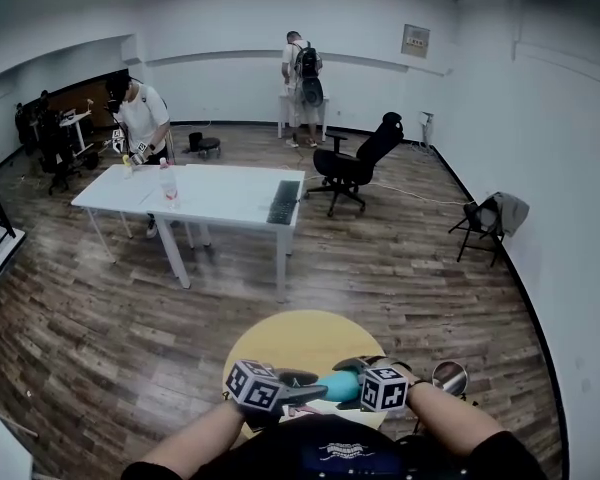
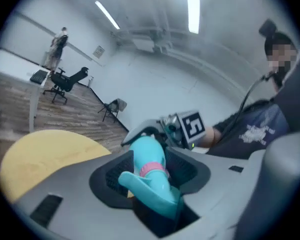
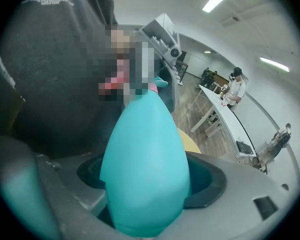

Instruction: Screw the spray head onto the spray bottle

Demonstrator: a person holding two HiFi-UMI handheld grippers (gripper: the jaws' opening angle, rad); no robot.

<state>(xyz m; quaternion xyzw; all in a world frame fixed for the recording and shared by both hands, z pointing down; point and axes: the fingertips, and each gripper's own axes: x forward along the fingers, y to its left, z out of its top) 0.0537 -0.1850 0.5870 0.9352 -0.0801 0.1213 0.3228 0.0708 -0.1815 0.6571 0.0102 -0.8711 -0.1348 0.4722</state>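
Note:
Low in the head view, both grippers meet over a round yellow table [image 1: 295,340]. A teal spray bottle [image 1: 337,386] lies roughly level between them. My right gripper [image 3: 146,184] is shut on the bottle's wide body [image 3: 145,169], which fills its gap. My left gripper [image 2: 152,170] is closed around the teal spray head [image 2: 151,181], with its pads beside the pink collar [image 2: 154,168] where the head meets the bottle's neck. The trigger points toward the camera. The right gripper's marker cube [image 2: 192,125] shows just behind the bottle. The thread under the collar is hidden.
A long white table [image 1: 210,196] stands mid-room with a person [image 1: 140,118] at its far end. A black office chair [image 1: 355,168] is to its right and a folding chair [image 1: 483,226] by the right wall. Another person [image 1: 302,78] stands at the back. A round metal object [image 1: 450,376] sits beside the yellow table.

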